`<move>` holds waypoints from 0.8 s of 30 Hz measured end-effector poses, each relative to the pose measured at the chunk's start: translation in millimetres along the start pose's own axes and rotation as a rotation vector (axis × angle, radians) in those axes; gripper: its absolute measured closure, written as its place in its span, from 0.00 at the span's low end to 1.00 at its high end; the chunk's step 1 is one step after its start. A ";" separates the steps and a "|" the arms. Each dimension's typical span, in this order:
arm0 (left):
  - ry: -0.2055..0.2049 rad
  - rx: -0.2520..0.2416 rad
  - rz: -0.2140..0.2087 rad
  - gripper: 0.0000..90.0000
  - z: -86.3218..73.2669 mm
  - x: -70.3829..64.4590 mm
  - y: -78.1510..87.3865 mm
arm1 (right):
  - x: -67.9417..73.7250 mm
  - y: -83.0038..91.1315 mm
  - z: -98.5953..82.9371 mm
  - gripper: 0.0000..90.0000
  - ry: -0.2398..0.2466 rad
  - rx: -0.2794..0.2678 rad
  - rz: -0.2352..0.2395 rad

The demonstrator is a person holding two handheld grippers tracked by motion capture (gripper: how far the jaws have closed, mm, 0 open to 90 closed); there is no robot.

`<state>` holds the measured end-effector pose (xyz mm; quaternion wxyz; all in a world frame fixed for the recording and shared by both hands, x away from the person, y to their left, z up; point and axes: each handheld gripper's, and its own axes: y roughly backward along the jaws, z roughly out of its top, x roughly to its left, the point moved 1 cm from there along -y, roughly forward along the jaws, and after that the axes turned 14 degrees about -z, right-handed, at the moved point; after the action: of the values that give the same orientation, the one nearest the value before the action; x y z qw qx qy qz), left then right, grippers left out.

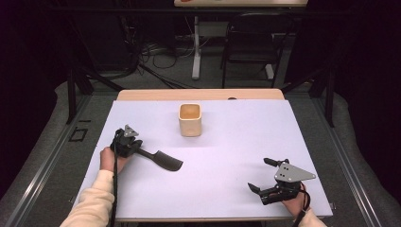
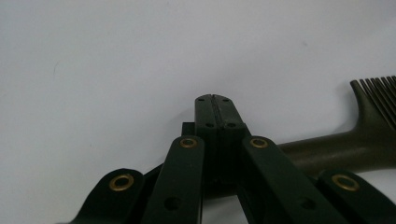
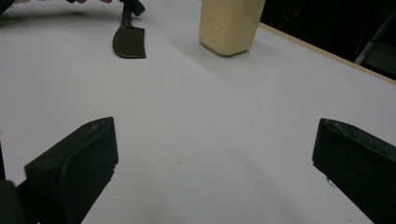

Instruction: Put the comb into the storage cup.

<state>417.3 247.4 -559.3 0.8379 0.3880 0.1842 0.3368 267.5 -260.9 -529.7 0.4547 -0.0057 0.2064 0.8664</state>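
A dark olive comb (image 1: pixel 165 161) lies flat on the white table top (image 1: pixel 227 142) at the left, teeth end toward the middle. My left gripper (image 1: pixel 142 151) rests at its handle end. In the left gripper view the jaws (image 2: pixel 212 99) are shut tight, seam closed, and the comb's handle (image 2: pixel 345 149) runs under the linkage from the right; I cannot tell whether they touch. My right gripper (image 1: pixel 258 174) stands open near the front right with bare table between its pads (image 3: pixel 215 154). A tan square cup (image 1: pixel 190 119) stands upright toward the back centre.
The right gripper view looks across the table to the comb (image 3: pixel 129 42) and the cup (image 3: pixel 231 25). The wooden table edge (image 1: pixel 198 94) shows behind the white sheet. A chair and cables (image 1: pixel 246 47) stand on the floor beyond.
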 end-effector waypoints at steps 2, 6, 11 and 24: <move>0.006 0.002 0.001 0.99 -1.0 -1.1 0.8 | -0.1 0.0 -0.1 0.00 0.001 0.000 0.000; 0.006 0.008 0.004 1.00 -3.2 -3.6 4.0 | 0.0 -0.2 0.0 0.00 0.002 0.002 0.002; 0.004 0.015 0.004 1.00 -5.1 -5.4 6.0 | -0.1 -0.3 0.1 0.00 0.003 0.002 0.001; 0.009 0.036 -0.008 1.00 -11.2 -11.6 11.4 | 0.7 -0.1 0.8 0.00 0.008 -0.002 -0.002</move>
<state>398.0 250.4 -556.9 0.8314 0.4008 0.1954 0.3316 267.3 -260.0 -529.2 0.4547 -0.0098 0.2072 0.8662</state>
